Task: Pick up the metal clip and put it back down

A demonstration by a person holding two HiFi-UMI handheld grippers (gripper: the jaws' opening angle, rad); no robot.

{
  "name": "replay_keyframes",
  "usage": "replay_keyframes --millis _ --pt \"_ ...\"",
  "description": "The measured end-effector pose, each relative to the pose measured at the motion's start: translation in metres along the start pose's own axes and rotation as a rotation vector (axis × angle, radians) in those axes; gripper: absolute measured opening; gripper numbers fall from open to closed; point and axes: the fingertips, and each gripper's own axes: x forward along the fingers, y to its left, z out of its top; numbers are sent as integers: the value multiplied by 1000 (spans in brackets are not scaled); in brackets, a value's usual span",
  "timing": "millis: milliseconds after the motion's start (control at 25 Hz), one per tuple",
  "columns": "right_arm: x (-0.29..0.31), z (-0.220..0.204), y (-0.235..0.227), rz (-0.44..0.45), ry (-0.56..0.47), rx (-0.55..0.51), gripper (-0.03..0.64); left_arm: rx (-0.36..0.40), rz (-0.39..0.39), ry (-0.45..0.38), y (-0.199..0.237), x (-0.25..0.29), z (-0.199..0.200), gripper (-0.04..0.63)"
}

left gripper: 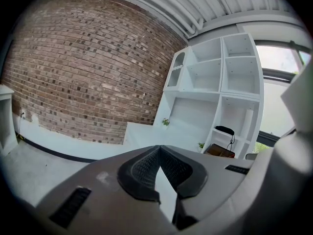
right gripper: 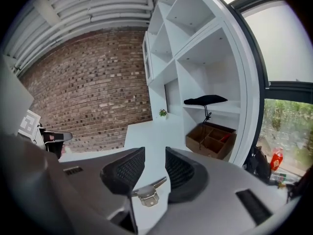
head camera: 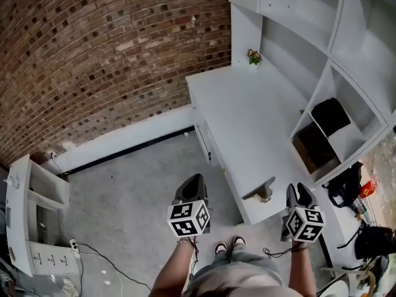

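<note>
Right gripper view, right gripper (right gripper: 154, 154) holding jaws apart, clip (right gripper: 146, 192) lying on table (right gripper: 146, 129) beyond them, left gripper (left gripper: 159, 148) pinching jaws together, empty.

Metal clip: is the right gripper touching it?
Apart. The head view shows bare desk between the right gripper and the metal clip; its jaws stand open.

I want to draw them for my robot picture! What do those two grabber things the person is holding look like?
The left gripper and right gripper match: grey plastic bodies and two black jaws with bumpy rubber pads. Each has a white cube printed with black square markers. A thin dark cord dangles below each. No sleeves show.
</note>
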Motion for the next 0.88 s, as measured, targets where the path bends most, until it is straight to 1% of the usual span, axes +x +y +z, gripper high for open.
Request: replay_keyframes --millis 200,320,400,520,600,720,880 --pt "13 -11 6 76 57 -49 133 -3 46 20 7 -6 -13 11" --pt "19 -16 10 115 85 -111 133 -16 74 34 12 -11 -23 11" --pt "23 -21 15 145 113 -180 135 -28 92 46 15 -13 -32 11" --pt "30 -30 25 193 153 -310 135 -44 120 66 19 -18 -45 11" --pt "35 -38 31 235 177 -373 135 -49 140 78 22 -21 -52 11" --pt "43 -54 37 316 226 -464 135 -46 166 95 26 -25 -63 11" --pt "51 -75 41 432 290 -613 133 -50 202 118 32 -33 -76 11"
